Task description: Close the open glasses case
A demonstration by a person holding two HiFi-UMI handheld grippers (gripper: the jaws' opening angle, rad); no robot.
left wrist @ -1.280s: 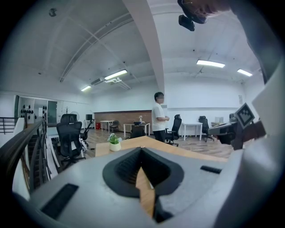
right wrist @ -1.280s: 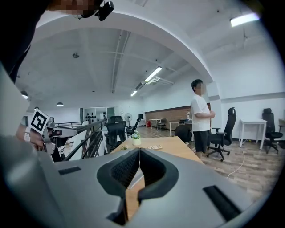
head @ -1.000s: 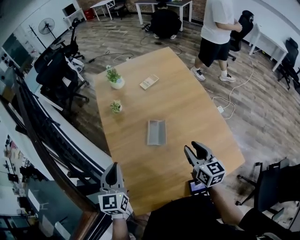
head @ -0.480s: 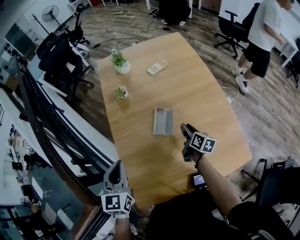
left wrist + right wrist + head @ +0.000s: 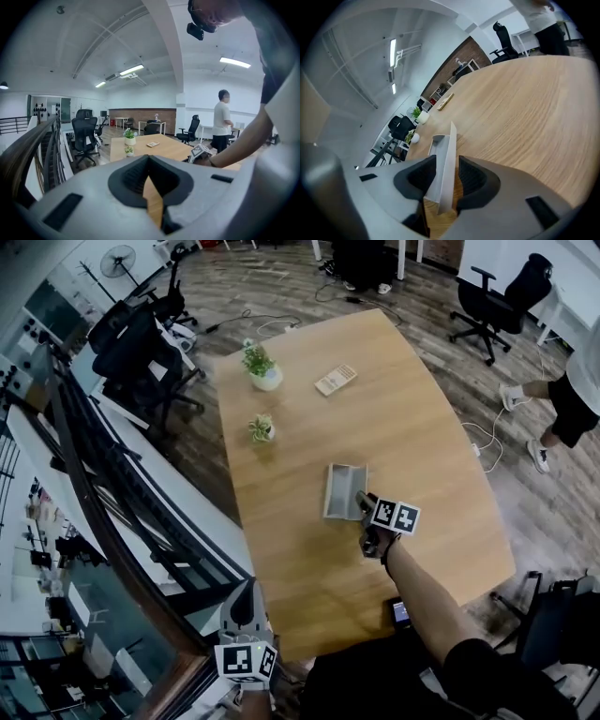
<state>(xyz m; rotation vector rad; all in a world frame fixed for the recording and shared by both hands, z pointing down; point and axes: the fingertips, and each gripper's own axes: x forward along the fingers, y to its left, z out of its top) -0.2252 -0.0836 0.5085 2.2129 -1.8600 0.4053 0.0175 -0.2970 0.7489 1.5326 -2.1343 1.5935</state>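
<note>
The open glasses case (image 5: 343, 491) lies on the tabletop (image 5: 422, 427). The right tongs (image 5: 446, 165) are at the case's near end. They are a little way apart, with the case's raised lid standing between them. The left tongs (image 5: 149, 161) are far from the case, pressed together and holding nothing.

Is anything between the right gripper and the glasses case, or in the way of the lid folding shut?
Nothing visible does. The right gripper has its open jaws astride the upright lid of the glasses case, and the tray half it folds onto looks empty.
</note>
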